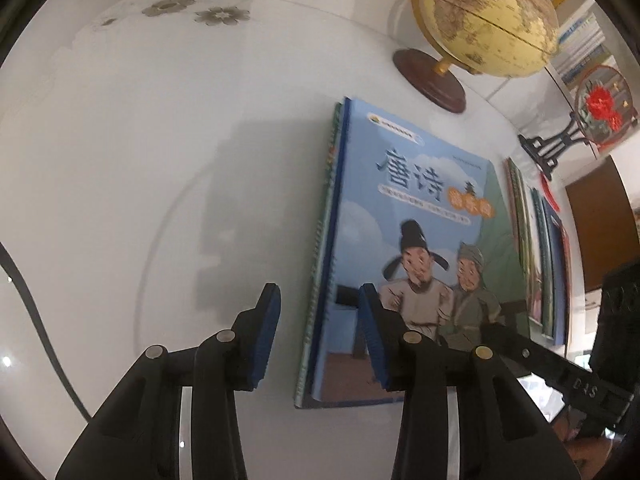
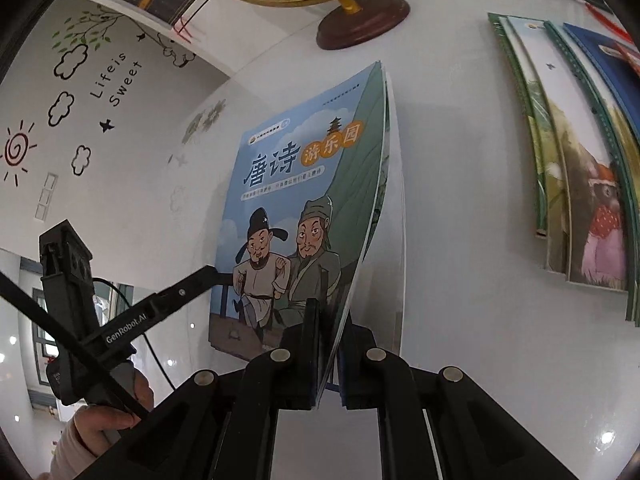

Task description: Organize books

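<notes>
A blue picture book (image 1: 404,216) with two cartoon men on its cover lies on the white table (image 1: 140,160), on top of a green-spined book (image 1: 322,248). My left gripper (image 1: 319,292) hovers open over the book's spine edge, its blue pads apart and pressing on nothing. In the right wrist view my right gripper (image 2: 330,340) is shut on the right edge of the same book (image 2: 288,200), which is tilted up on that side. One left finger (image 2: 192,280) reaches the book's left edge there.
A second pile of thin books (image 2: 576,168) lies to the right, also seen as a pile (image 1: 540,256). A globe (image 1: 488,12) on a wooden base (image 2: 364,20) stands behind the book. A decorative fan on a black stand (image 1: 600,108) is at the far right.
</notes>
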`<state>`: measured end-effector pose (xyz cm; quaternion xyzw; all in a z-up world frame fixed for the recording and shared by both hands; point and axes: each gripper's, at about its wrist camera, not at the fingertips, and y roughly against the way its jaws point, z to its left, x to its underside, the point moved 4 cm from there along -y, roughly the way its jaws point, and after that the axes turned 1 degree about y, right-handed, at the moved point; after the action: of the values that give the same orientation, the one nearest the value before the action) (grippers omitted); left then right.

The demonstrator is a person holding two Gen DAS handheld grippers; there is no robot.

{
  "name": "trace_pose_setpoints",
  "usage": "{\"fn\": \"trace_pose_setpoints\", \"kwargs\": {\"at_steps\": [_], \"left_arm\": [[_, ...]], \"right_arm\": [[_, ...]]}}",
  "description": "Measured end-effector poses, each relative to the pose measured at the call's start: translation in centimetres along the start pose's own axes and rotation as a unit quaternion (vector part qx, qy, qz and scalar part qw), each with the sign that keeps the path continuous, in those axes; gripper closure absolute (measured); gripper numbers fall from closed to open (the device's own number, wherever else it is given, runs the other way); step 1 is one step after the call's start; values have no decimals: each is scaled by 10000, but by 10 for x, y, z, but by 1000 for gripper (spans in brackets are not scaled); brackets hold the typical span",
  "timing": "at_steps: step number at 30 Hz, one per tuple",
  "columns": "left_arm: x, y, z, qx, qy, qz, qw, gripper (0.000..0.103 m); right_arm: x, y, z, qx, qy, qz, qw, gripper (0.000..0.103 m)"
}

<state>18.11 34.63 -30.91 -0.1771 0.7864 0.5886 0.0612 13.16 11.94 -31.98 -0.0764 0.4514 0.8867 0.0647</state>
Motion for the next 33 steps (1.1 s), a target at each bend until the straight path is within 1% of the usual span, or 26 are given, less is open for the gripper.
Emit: {"fn": "trace_pose_setpoints", "kwargs": {"at_steps": [3, 6, 8, 11, 12, 13, 15, 18, 20, 22, 23, 27, 29, 33], "left_arm": [[4, -1, -7, -22, -136, 29, 9999, 65], [7, -2, -12, 21, -107, 89, 9999, 65], [8, -2, -10, -41, -48, 73, 10000, 65], [11, 0, -4, -64, 150, 94, 9998, 65], [12, 1, -2, -105, 221, 110, 9996, 65], [12, 1, -1, -134, 267, 127, 9995, 65], [12, 3, -2, -171, 310, 139, 9993, 65], [11, 8, -13, -409, 177, 113, 9989, 65], [12, 13, -28, -405, 93, 54, 9991, 65], [13, 15, -40, -346, 62, 76, 9994, 65], [14, 14, -49, -305, 73, 121, 9994, 62], [21, 6, -89, -23, 156, 227, 9996, 62], [28, -1, -113, 50, 36, 306, 9995, 62], [28, -18, -165, 280, -315, 471, 9980, 61]], "right_arm": [[-4, -5, 0, 7, -12, 53, 10000, 96], [-5, -7, 0, 3, -63, 84, 9999, 96], [-6, -8, 1, 45, -5, 104, 9999, 94], [-7, -5, 2, -66, -89, 159, 9998, 79], [-7, -3, 1, -142, -157, 174, 9996, 69], [-4, -1, -2, -197, -195, 175, 9995, 61], [-2, 4, -3, -148, -198, 172, 9995, 58], [0, 13, -9, -47, -141, 251, 9996, 58], [1, 22, -15, -69, -135, 204, 9997, 58], [1, 33, -22, -48, -125, 120, 9998, 58], [1, 40, -26, -40, -136, 64, 9999, 57], [0, 67, -47, -7, -147, -151, 9998, 57], [-1, 82, -60, 1, -163, -259, 9995, 57], [0, 114, -93, 106, -214, -507, 9984, 57]]}}
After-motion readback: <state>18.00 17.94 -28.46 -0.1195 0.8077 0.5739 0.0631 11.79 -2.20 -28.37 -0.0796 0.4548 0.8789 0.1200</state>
